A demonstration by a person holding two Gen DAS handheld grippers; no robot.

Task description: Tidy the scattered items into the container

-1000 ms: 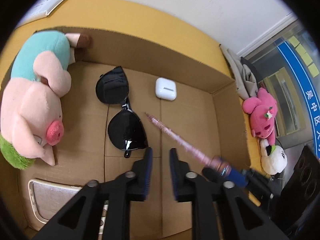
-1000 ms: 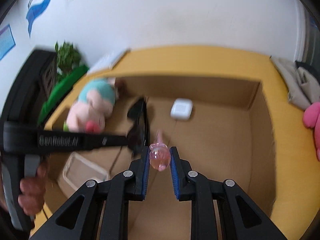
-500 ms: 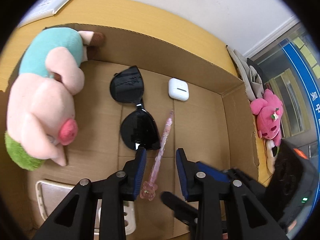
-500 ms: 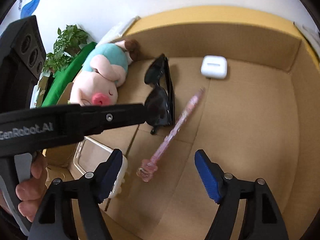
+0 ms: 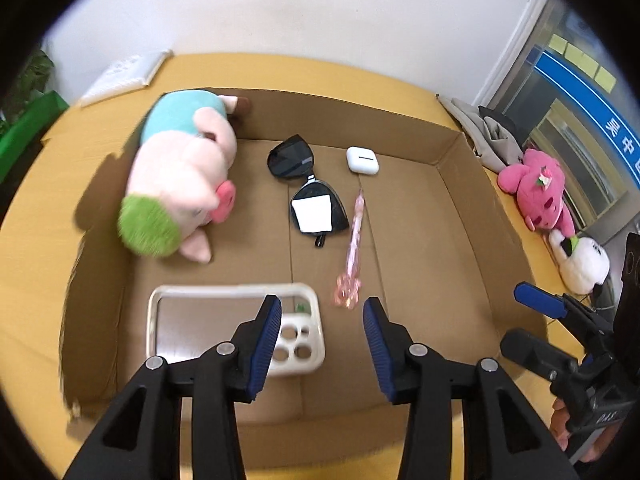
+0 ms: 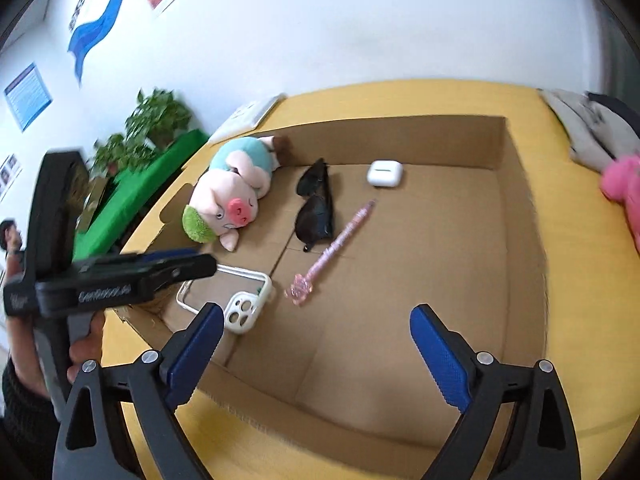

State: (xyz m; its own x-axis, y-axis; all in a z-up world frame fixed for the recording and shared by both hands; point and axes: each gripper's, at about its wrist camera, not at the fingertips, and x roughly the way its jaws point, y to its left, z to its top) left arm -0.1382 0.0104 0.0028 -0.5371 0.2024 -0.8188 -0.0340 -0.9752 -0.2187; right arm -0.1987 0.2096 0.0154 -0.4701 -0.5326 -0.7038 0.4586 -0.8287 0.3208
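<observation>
An open cardboard box (image 5: 472, 168) (image 6: 516, 216) sits on a yellow table. Inside lie a pink pig plush (image 5: 180, 176) (image 6: 228, 196), black sunglasses (image 5: 310, 196) (image 6: 314, 206), a white earbud case (image 5: 362, 160) (image 6: 384, 173), a pink glitter pen (image 5: 352, 248) (image 6: 338, 242) and a white phone case (image 5: 224, 328) (image 6: 236, 296). My left gripper (image 5: 320, 344) is open and empty above the box's near edge, over the phone case. My right gripper (image 6: 316, 356) is wide open and empty above the box's near side.
A pink plush (image 5: 540, 192) (image 6: 624, 192) and a white plush (image 5: 580, 260) lie on the table to the right of the box. Grey cloth (image 5: 480, 136) lies at the back right. A white booklet (image 5: 124, 76) lies at the back left.
The right gripper let go of the pink pen, which now lies in the box beside the sunglasses. Both grippers pulled back and up, and the left one opened wider.
</observation>
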